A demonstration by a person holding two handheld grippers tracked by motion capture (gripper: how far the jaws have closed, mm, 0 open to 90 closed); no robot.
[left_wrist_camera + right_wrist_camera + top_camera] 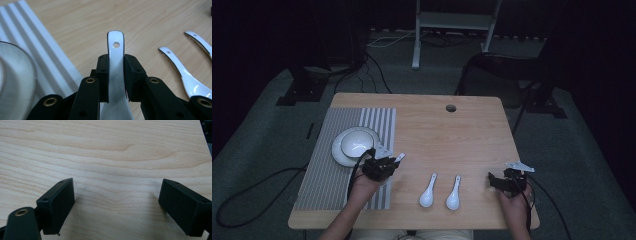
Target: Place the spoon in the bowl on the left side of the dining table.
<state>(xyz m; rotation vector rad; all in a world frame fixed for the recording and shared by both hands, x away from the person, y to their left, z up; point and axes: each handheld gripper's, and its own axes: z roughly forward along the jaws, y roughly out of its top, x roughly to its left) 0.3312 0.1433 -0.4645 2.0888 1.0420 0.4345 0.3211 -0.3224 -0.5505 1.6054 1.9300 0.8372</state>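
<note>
Right now the white spoon (116, 72) sits clamped between the left gripper's (382, 167) two black jaws — its handle, with a small round hole near the tip, pokes out past them toward twelve o'clock in the left gripper view. Seen from the high view, that gripper hangs at the right edge of the striped placemat (329, 165), and the spoon's handle tip peeks out at its two o'clock side. Just off at the gripper's ten o'clock, a white bowl (357, 142) rests on a white plate (340, 152), both on the mat. Out toward four o'clock from the held spoon, two more white spoons lie side by side on the wooden table (452, 135) — the nearer spoon (428, 192) and the farther spoon (453, 194), bowls toward the person, handles pointing away. Well apart, near the table's right edge, the right gripper (496, 181) is low over bare wood — its jaws stand wide apart with nothing between them, plain grain showing through the gap in the right gripper view. A round cable hole (451, 108) marks the table's far side at twelve o'clock.
</note>
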